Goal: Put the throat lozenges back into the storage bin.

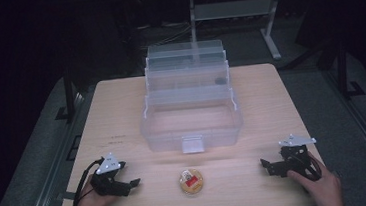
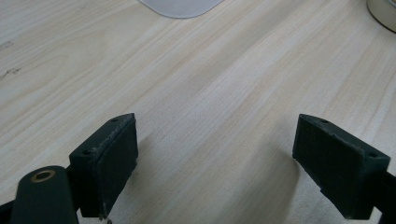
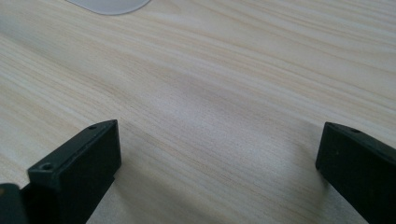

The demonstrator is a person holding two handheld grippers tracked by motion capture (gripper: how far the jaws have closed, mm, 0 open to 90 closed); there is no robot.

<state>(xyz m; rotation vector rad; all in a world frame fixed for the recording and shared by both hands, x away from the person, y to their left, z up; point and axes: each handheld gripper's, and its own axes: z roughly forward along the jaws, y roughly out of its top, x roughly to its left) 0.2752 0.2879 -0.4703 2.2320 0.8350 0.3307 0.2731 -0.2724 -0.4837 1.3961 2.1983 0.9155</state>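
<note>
A clear plastic tiered box (image 1: 190, 102) stands open at the middle of the light wooden table (image 1: 121, 108), its trays stepped back toward the far edge. A small round tin (image 1: 191, 181) with a gold rim and a red label lies near the front edge, between the two hands. My left gripper (image 1: 130, 184) rests on the table to the tin's left, jaws wide open over bare wood (image 2: 215, 140). My right gripper (image 1: 267, 167) rests to the tin's right, also open with nothing between its fingers (image 3: 215, 154). The tin's edge (image 2: 383, 14) shows in the left gripper view.
A dark round spot (image 1: 220, 80) shows in one upper tray of the box. A pale corner of the box (image 2: 180, 7) reaches into the left gripper view and another (image 3: 109, 5) into the right gripper view. Beyond the table stands a grey metal frame (image 1: 269, 20) on a dark floor.
</note>
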